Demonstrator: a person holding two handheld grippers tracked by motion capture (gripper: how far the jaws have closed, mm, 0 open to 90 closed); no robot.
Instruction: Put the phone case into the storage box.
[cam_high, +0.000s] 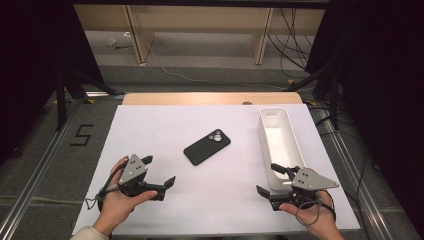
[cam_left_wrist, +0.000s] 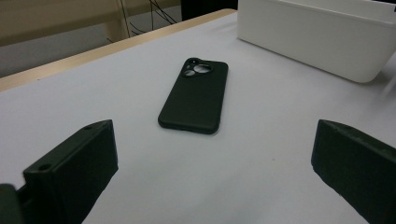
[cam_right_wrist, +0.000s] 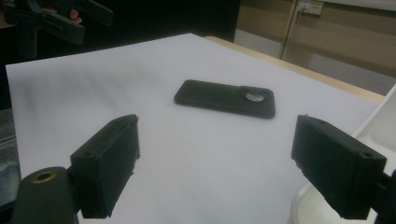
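Dim surroundings, brightly lit table (cam_high: 150, 130), soft focus.

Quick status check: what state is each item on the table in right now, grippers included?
Black phone: flat, camera side up, untouched.
Long white plastic bin: upright, empty as far as visible.
Left hand-held gripper: open, empty.
Right hand-held gripper: open, empty, beside the bin's near end.

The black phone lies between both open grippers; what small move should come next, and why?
Probably ease the left gripper forward toward the black phone. Its jaws stand open and already frame the phone in the left gripper view, and bare white table lies between them. The right gripper sits beside the long white plastic bin.
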